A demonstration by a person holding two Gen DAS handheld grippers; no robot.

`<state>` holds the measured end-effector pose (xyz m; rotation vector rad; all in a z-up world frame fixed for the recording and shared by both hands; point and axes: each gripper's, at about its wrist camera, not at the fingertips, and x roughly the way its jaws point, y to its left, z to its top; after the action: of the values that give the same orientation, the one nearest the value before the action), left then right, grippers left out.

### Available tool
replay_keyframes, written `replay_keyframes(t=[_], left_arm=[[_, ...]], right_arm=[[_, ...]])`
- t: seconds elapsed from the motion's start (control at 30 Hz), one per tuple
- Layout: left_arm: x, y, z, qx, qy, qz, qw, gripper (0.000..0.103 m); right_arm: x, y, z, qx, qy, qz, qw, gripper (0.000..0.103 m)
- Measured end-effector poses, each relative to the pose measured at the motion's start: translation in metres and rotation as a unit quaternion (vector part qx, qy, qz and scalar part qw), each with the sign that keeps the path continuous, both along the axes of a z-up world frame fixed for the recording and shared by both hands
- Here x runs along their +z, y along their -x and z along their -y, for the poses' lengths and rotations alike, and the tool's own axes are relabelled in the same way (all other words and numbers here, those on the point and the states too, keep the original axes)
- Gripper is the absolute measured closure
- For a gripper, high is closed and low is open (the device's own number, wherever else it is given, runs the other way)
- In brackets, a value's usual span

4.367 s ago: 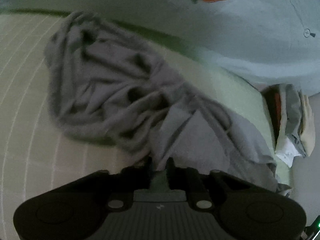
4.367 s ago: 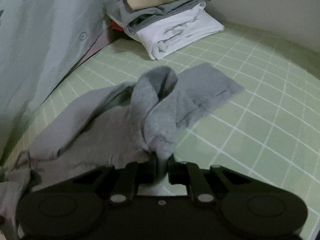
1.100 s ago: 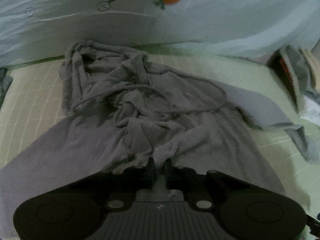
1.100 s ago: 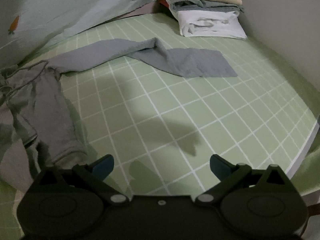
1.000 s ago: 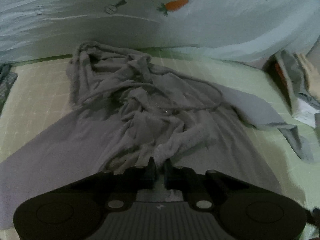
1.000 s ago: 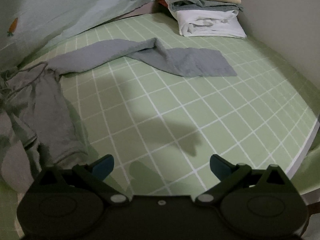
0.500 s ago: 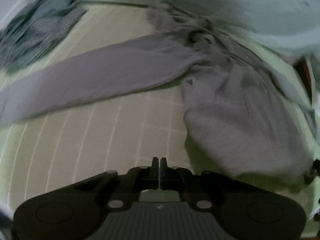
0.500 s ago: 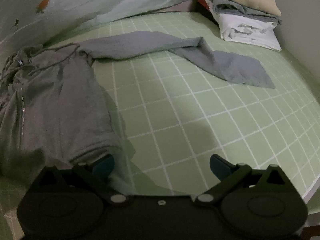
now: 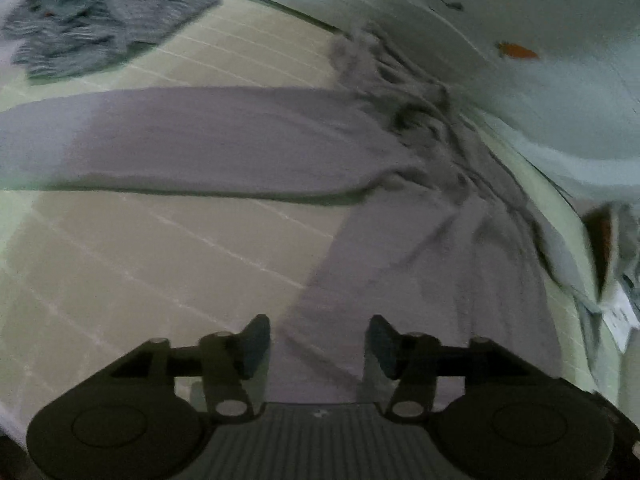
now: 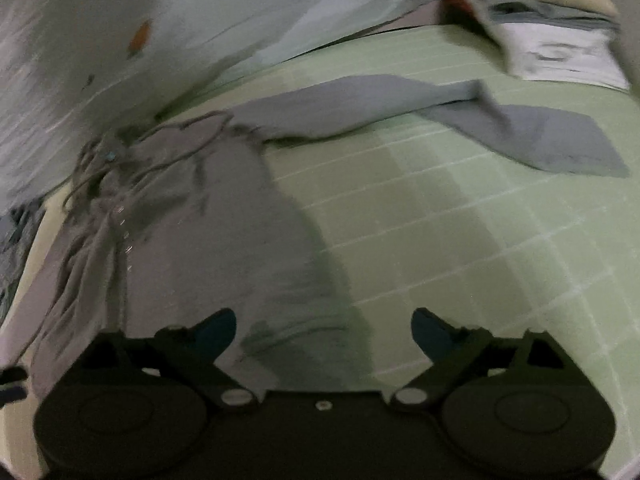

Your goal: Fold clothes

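A grey hooded sweatshirt (image 9: 420,248) lies spread on the green checked mat (image 9: 120,260), one sleeve (image 9: 200,136) stretched out to the left. My left gripper (image 9: 316,344) stands open over the garment's lower left hem, nothing between its fingers. In the right wrist view the same sweatshirt (image 10: 192,232) fills the left half, its other sleeve (image 10: 440,116) running off to the right with a twist in it. My right gripper (image 10: 324,332) is open above the lower right hem corner. The hood and drawstrings are bunched at the far end.
A pale blanket (image 9: 540,80) with a carrot print rises behind the mat. A stack of folded clothes (image 10: 560,40) sits at the far right corner. A dark striped garment (image 9: 100,28) lies crumpled at the far left. The mat (image 10: 480,240) is bare right of the sweatshirt.
My left gripper let go of the sweatshirt, swung left and has now opened over the hem. My right gripper stayed open and moved left over the garment's bottom corner.
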<state>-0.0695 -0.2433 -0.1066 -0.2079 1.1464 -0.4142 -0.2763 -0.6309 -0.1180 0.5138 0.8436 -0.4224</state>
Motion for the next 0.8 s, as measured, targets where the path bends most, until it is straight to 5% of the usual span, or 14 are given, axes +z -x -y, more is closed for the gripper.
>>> replay_keyframes(t=[0.13,0.2,0.23,0.3,0.6,0.73,0.8], left_arm=[[-0.004,0.0,0.018,-0.015,-0.027,0.013,0.9994,0.047],[-0.004,0.003,0.021,-0.032,-0.033,0.015,0.9988,0.067],[-0.004,0.005,0.023,-0.04,-0.037,0.016,0.9984,0.094],[-0.005,0.007,0.026,-0.057,-0.043,0.018,0.9973,0.093],[-0.007,0.049,-0.014,-0.041,-0.069,-0.026,0.9964,0.091],[-0.003,0.049,-0.015,-0.018,-0.077,-0.02,0.9967,0.079],[0.003,0.046,-0.01,-0.005,-0.091,-0.007,0.9959,0.061]], right_arm=[[-0.005,-0.011,-0.004,0.028,-0.008,-0.009,1.0,0.037],[-0.004,-0.012,-0.006,0.051,0.001,-0.009,0.999,0.07],[-0.003,-0.011,-0.006,0.061,0.0,-0.008,0.998,0.079],[-0.002,-0.004,-0.01,0.068,0.001,-0.003,0.998,0.087],[-0.003,0.049,-0.022,0.095,-0.044,-0.015,0.994,0.088],[-0.001,0.049,-0.014,0.102,-0.053,-0.017,0.993,0.077],[0.001,0.049,-0.004,0.087,-0.053,-0.009,0.995,0.066]])
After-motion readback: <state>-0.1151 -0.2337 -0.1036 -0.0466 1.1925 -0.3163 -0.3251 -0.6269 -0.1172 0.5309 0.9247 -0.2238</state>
